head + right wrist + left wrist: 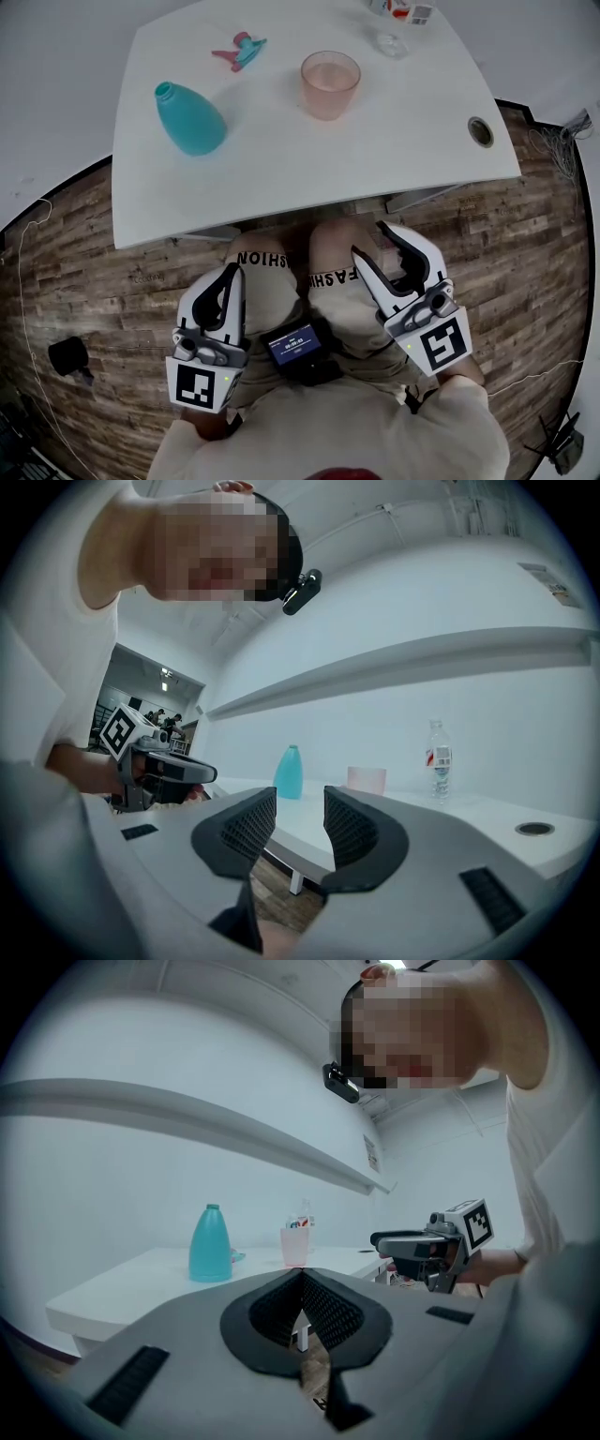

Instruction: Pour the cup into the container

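A translucent pink cup (pixel 330 84) (pixel 294 1245) (pixel 367 780) stands upright at the middle back of the white table (pixel 281 178). To its left stands a teal bottle (pixel 190 119) (pixel 210 1244) (pixel 289 772) with an open neck. Both grippers hang below the table's near edge, over the person's lap, well short of both objects. My left gripper (pixel 234 272) (pixel 302 1279) has its pads meeting at the tips, with nothing between them. My right gripper (pixel 370 240) (pixel 300 803) stands with a clear gap between its pads, and that gap is empty.
A pink and teal spray cap (pixel 240 51) lies behind the bottle. A clear water bottle (pixel 398 19) (pixel 438 761) stands at the far right edge. A cable hole (pixel 481 131) sits at the table's right. A small screen device (pixel 295 345) rests on the lap over the wooden floor.
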Action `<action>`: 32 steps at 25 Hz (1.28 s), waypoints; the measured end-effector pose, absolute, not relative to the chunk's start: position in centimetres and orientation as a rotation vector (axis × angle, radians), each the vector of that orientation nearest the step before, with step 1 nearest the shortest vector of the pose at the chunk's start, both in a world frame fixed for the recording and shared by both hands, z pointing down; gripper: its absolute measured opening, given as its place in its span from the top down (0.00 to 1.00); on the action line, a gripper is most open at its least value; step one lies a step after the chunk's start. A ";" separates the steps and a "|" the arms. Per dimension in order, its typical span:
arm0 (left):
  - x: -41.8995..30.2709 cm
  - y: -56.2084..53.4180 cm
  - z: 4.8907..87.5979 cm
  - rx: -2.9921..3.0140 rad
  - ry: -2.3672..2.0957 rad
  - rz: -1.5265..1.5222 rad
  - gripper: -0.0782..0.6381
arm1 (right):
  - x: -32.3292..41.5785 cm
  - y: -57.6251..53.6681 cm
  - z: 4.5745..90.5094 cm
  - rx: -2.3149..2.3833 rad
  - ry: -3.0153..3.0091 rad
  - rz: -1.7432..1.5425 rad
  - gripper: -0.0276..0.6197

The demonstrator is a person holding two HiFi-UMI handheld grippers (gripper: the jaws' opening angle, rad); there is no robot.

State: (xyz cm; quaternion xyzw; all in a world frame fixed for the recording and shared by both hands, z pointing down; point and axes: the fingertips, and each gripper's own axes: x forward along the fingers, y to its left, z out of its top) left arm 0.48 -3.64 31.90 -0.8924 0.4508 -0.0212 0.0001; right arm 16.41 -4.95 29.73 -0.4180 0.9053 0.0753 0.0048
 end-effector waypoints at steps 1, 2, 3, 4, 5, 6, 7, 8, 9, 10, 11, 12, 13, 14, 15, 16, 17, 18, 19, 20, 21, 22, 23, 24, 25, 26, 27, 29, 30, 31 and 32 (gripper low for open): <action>0.4 -3.8 31.8 -2.803 1.416 -0.071 0.88 | 16.4 -5.1 29.4 -1.308 2.833 0.240 0.74; 0.3 -3.9 31.6 -2.802 1.415 -0.069 0.88 | 16.4 -5.3 29.0 -1.308 2.831 0.243 0.74; 0.3 -4.2 31.2 -2.800 1.414 -0.062 0.88 | 16.4 -5.6 28.6 -1.308 2.830 0.248 0.74; 0.3 -4.5 30.7 -2.796 1.413 -0.053 0.88 | 16.5 -5.9 28.2 -1.308 2.829 0.256 0.74; 0.3 -4.9 30.2 -2.791 1.412 -0.045 0.88 | 16.6 -6.2 27.8 -1.311 2.827 0.266 0.74; 0.3 -5.2 29.9 -2.787 1.411 -0.039 0.88 | 16.7 -6.6 27.5 -1.314 2.826 0.275 0.74; 0.3 -5.6 29.6 -2.784 1.411 -0.033 0.88 | 16.8 -6.9 27.2 -1.318 2.826 0.281 0.73; 0.3 -6.0 29.4 -2.781 1.411 -0.026 0.88 | 16.9 -7.3 27.1 -1.321 2.826 0.283 0.73; 0.2 -6.3 29.2 -2.779 1.412 -0.020 0.88 | 16.9 -7.6 27.0 -1.324 2.828 0.283 0.73; 0.2 -6.5 29.1 -2.775 1.412 -0.015 0.88 | 17.0 -7.9 26.9 -1.328 2.830 0.283 0.72; 0.1 -6.8 28.9 -2.771 1.413 -0.014 0.88 | 17.0 -8.2 26.8 -1.331 2.831 0.283 0.72; 0.0 -7.0 28.8 -2.766 1.413 -0.014 0.88 | 17.0 -8.5 26.8 -1.337 2.830 0.281 0.72; -0.1 -7.3 28.7 -2.764 1.413 -0.015 0.88 | 17.1 -8.8 26.7 -1.342 2.830 0.275 0.71; -0.2 -7.5 28.5 -2.764 1.414 -0.014 0.88 | 17.2 -9.1 26.6 -1.347 2.830 0.268 0.71; -0.2 -7.8 28.3 -2.763 1.416 -0.015 0.88 | 17.2 -9.4 26.6 -1.351 2.831 0.259 0.70; -0.4 -8.0 28.2 -2.761 1.421 -0.018 0.88 | 17.3 -9.7 26.5 -1.356 2.833 0.251 0.70; -0.5 -8.2 28.0 -2.759 1.426 -0.021 0.88 | 17.3 -9.9 26.5 -1.360 2.835 0.243 0.69; -0.7 -8.3 27.9 -2.756 1.431 -0.024 0.88 | 17.4 -10.2 26.4 -1.362 2.836 0.238 0.69; -0.9 -8.5 27.7 -2.754 1.436 -0.026 0.88 | 17.4 -10.4 26.2 -1.359 2.837 0.239 0.68; -1.1 -8.6 27.6 -2.753 1.441 -0.029 0.88 | 17.4 -10.6 25.9 -1.350 2.837 0.248 0.67; -1.2 -8.8 27.5 -2.752 1.446 -0.032 0.88 | 17.4 -10.8 25.7 -1.339 2.841 0.258 0.67; -1.4 -9.0 27.4 -2.753 1.451 -0.036 0.88 | 17.4 -11.1 25.7 -1.335 2.848 0.261 0.66; -1.5 -9.2 27.4 -2.754 1.456 -0.039 0.88 | 17.5 -11.3 25.7 -1.339 2.855 0.257 0.65; -1.7 -9.4 27.4 -2.755 1.461 -0.041 0.88 | 17.5 -11.6 25.7 -1.344 2.859 0.252 0.65; -1.8 -9.5 27.4 -2.756 1.466 -0.043 0.88 | 17.5 -11.8 25.7 -1.349 2.863 0.247 0.64; -2.0 -9.6 27.4 -2.755 1.471 -0.044 0.88 | 17.5 -12.0 25.8 -1.353 2.868 0.245 0.64; -2.2 -9.7 27.4 -2.754 1.475 -0.046 0.88 | 17.5 -12.3 25.8 -1.356 2.875 0.244 0.64; -2.4 -9.9 27.3 -2.754 1.479 -0.046 0.88 | 17.4 -12.7 25.8 -1.356 2.885 0.241 0.63; -2.5 -10.0 27.2 -2.755 1.479 -0.043 0.88 | 17.3 -12.8 25.8 -1.353 2.888 0.239 0.62; -2.5 -10.1 27.1 -2.755 1.479 -0.040 0.88 | 17.3 -13.0 25.7 -1.352 2.894 0.238 0.62; -2.6 -10.2 27.0 -2.755 1.479 -0.035 0.88 | 17.2 -13.2 25.7 -1.351 2.900 0.239 0.62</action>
